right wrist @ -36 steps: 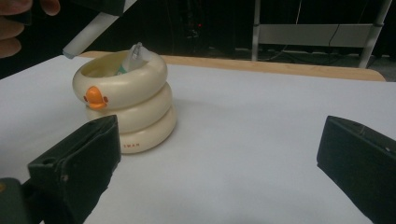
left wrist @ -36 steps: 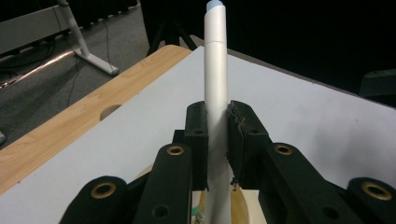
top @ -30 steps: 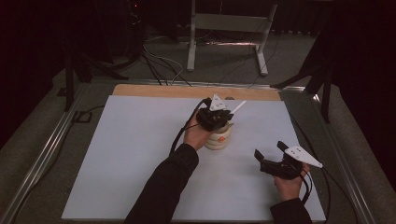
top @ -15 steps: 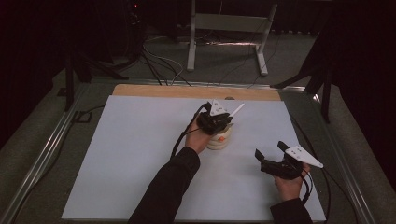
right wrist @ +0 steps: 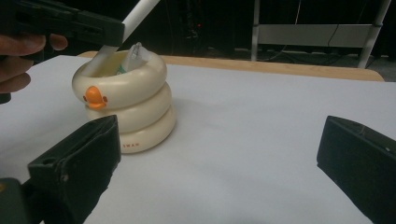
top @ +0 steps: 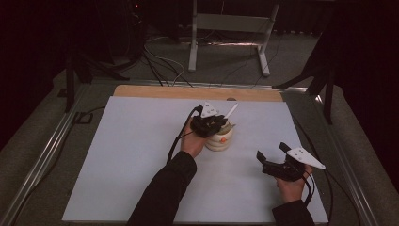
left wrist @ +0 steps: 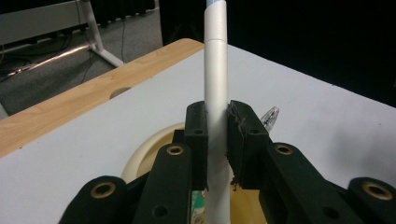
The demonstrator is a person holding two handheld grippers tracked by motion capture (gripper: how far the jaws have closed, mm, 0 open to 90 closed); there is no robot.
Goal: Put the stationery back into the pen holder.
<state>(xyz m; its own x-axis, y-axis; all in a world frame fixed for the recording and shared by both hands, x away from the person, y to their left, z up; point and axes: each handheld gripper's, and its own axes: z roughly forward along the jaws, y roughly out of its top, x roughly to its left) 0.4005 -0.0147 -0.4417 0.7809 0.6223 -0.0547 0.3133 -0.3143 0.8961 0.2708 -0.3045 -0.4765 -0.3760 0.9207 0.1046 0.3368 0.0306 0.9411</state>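
Note:
A cream ringed holder (right wrist: 126, 100) with an orange duck bill stands mid-table, seen from above as the cream holder (top: 221, 140). My left gripper (top: 220, 123) hovers right over it, shut on a white pen (left wrist: 216, 102) whose lower end dips inside the holder's rim (left wrist: 140, 151). The pen (top: 230, 112) slants up and to the right. A clear-capped pen (right wrist: 135, 52) stands inside the holder. My right gripper (top: 272, 151) rests low at the table's right front, open, its pads (right wrist: 79, 168) wide apart with nothing between them.
The holder stands on a white board (top: 136, 155) with a wooden strip (top: 155, 91) along its far edge. Metal rails (top: 42, 155) border the table. Cables (top: 164, 61) and a metal stand (top: 230, 28) lie on the floor beyond.
My left gripper has sunk a little with the white pen, bringing its lower end down into the holder. The right gripper has stayed where it was.

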